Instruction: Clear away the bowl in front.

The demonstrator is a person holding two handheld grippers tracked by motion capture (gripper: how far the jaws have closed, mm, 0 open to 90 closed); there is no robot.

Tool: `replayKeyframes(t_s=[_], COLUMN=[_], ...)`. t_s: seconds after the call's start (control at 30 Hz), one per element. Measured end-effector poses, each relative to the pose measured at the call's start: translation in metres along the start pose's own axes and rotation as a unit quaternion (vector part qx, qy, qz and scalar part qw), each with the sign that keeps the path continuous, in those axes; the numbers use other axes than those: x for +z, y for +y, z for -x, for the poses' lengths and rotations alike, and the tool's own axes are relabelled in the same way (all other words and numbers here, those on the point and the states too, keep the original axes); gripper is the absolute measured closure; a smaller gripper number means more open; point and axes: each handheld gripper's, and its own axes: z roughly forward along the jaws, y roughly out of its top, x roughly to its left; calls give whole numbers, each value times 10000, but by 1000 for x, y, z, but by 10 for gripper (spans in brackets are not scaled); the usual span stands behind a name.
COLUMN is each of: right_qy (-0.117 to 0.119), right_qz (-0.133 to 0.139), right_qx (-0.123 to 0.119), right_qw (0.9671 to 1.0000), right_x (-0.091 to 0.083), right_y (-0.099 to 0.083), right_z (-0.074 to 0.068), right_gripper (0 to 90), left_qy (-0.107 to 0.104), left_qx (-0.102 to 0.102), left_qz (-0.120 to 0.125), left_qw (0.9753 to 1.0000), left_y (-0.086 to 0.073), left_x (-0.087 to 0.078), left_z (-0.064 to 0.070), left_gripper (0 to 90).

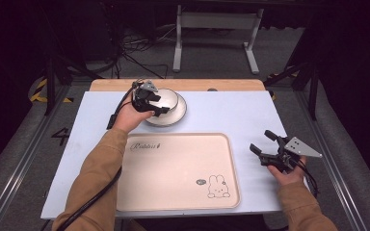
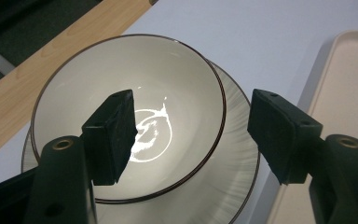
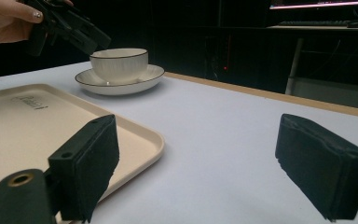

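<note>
At the far left of the pale blue surface [image 1: 231, 113], the left gripper [image 2: 191, 135] hovers over a glossy cream bowl [image 2: 121, 112] with a thin dark rim, its fingers [image 2: 112, 135] spread wide, one above the bowl's hollow and one past its rim, grasping nothing. The bowl sits on a round ribbed saucer [image 2: 235, 163], just beyond the smooth beige rounded-corner tray [image 1: 173, 192]. To the right, the right gripper [image 1: 268, 144] rests beside the tray, fingers [image 3: 88, 163] released and empty.

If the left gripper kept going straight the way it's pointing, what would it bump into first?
Probably the bowl: the left gripper points down at it, open, one jaw over the inside, the other outside the rim. The bowl sits on a plate.
</note>
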Motion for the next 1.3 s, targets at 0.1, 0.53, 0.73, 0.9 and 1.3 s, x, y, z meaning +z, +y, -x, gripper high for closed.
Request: replayKeyframes(t_s=[0.1,0.53,0.73,0.9,1.3], right_qy=[-5,-10,-3,7,13], right_qz=[2,21,25,26,29], right_qx=[2,10,8,11,11], right_qw=[10000,10000,10000,10000,10000], right_x=[0,0,0,0,0], right_y=[0,0,0,0,0], right_z=[0,0,0,0,0], right_gripper=[141,140,140,140,143], left_qy=[-20,93,157,173,463], left_qx=[34,419,610,645,984], left_qz=[-133,-967,-1185,-1265,-1577], left_qw=[9999,9944,9910,9897,9815], left_y=[1,4,5,6,10], left_x=[5,28,34,37,43], left_z=[1,11,15,16,23], left_gripper=[346,452,519,585,744])
